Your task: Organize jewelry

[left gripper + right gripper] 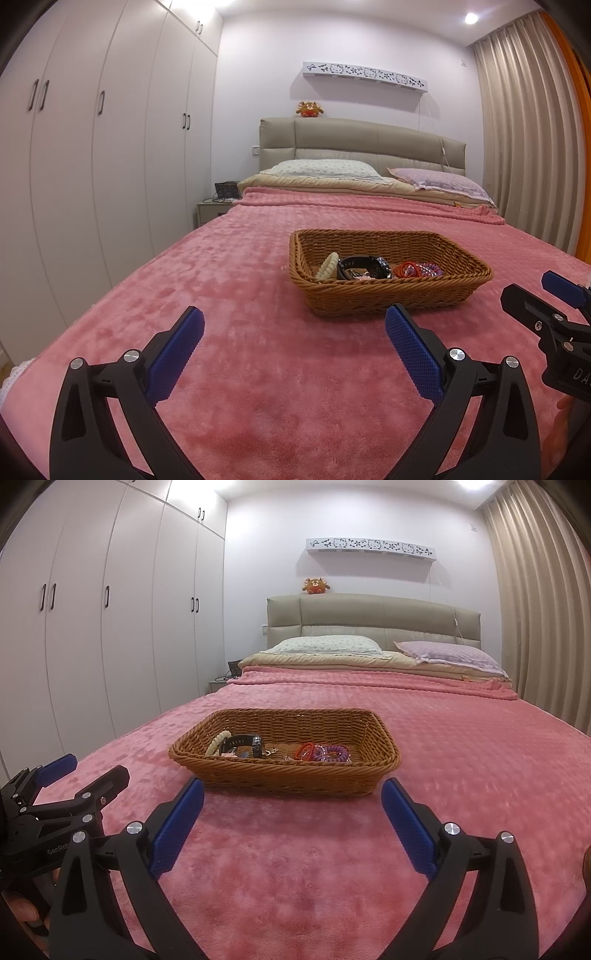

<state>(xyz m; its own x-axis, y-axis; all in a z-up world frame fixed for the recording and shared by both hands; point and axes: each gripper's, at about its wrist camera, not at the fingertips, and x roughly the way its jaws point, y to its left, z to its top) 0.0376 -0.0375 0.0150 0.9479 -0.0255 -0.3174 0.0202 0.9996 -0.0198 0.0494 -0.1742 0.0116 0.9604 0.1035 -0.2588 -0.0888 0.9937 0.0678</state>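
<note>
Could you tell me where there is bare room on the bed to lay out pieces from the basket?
The pink blanket lies bare between the wicker basket and both open grippers, left gripper and right gripper. Wide bare stretches flank the basket and reach back toward the pillows. The basket's near half is crowded with bracelets and hair ties.

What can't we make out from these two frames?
- Wicker basket contents: near wall hides their lower parts in both wrist views; small pieces under the black watch are too small to identify.
- Right gripper: cut by the left view's edge.
- Nightstand clutter: too small.
</note>
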